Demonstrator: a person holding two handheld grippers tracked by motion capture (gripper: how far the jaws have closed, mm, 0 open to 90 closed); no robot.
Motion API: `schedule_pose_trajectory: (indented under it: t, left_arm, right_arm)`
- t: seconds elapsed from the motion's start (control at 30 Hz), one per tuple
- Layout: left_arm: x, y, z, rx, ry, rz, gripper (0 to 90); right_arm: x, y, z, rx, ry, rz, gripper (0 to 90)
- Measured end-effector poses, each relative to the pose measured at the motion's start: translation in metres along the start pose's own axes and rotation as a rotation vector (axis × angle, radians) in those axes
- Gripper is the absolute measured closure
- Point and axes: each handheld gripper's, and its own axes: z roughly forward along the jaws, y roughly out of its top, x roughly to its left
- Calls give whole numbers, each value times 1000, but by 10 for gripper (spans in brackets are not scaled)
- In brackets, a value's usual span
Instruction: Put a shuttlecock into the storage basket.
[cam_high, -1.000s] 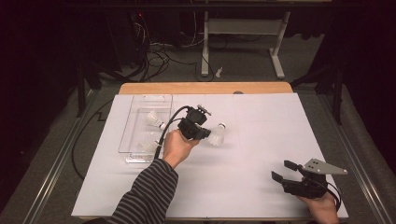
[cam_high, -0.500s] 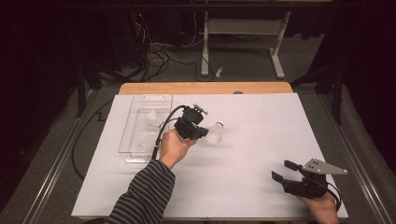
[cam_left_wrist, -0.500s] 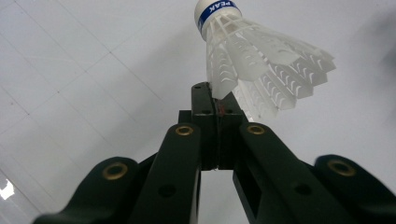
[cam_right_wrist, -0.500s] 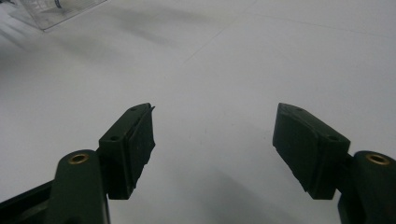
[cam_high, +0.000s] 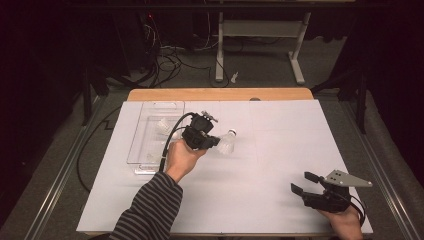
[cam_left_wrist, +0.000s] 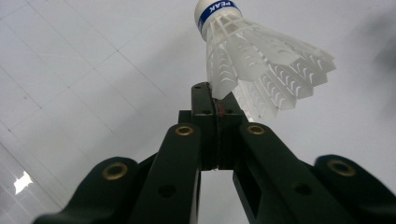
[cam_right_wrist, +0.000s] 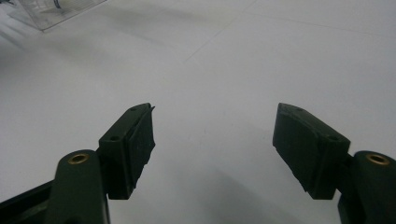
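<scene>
Left gripper view: my left gripper (cam_left_wrist: 216, 100) has its jaws pressed together on the thin edge of the shuttlecock (cam_left_wrist: 261, 60), pinching the plastic skirt; the cork with its blue band points away from me.
High view: the left gripper (cam_high: 214, 142) holds the shuttlecock (cam_high: 226, 144) above the white sheet on the desk (cam_high: 280, 150), just to the right of the clear tray (cam_high: 150, 135).
Tray: one more shuttlecock (cam_high: 163, 125) lies inside it, near the far end.
Right gripper: it (cam_high: 301, 183) rests near the desk's front right corner, jaws wide apart, nothing between them, well apart from the work.
Step in hand: I judge that I am carrying the shuttlecock in the air, somewhere between the tray and the open sheet; which way it is bound I cannot tell.
Next move: it calls for a steady lowering to the chosen spot before I part the jaws.
Care: the grip is only on the skirt's rim, so a quick swing could let it slip or bend.
</scene>
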Motion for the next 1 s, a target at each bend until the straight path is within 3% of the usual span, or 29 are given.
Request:
schedule_pose_trajectory:
  t: [1.0]
  left_arm:
    - [10, -15, -26, -46, 21, -32, 897]
  right_arm:
    - [0, 0, 0, 4, -2, -1, 299]
